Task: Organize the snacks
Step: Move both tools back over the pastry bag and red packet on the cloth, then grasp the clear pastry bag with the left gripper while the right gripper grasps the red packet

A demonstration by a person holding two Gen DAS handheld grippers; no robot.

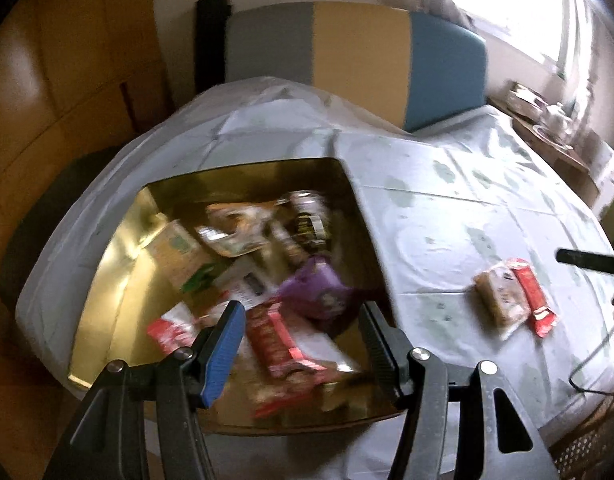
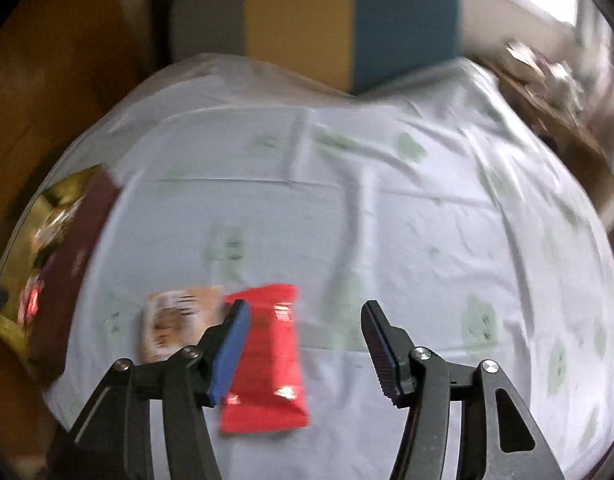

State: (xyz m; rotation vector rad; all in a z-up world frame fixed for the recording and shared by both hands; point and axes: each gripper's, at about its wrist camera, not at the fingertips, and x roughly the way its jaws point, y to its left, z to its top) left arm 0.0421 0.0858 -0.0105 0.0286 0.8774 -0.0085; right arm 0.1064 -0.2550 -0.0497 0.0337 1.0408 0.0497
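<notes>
A gold-lined box [image 1: 119, 280] on the table holds several snack packets, among them a purple bag [image 1: 319, 292] and a red packet [image 1: 279, 344]. My left gripper [image 1: 301, 312] is open and empty, hovering over the box. A red packet [image 2: 267, 360] and a tan packet [image 2: 175, 320] lie side by side on the white tablecloth; they also show in the left wrist view, the red packet [image 1: 533, 296] and the tan packet [image 1: 499, 300]. My right gripper [image 2: 305, 312] is open and empty just above the red packet. The box [image 2: 67, 280] sits at the left edge of the right wrist view.
The white tablecloth [image 2: 387, 220] has pale green prints. A grey, yellow and blue panel [image 1: 347, 56] stands behind the table. A wooden sideboard with dishes [image 1: 547, 128] is at the right. A wooden cabinet [image 1: 47, 80] is at the left.
</notes>
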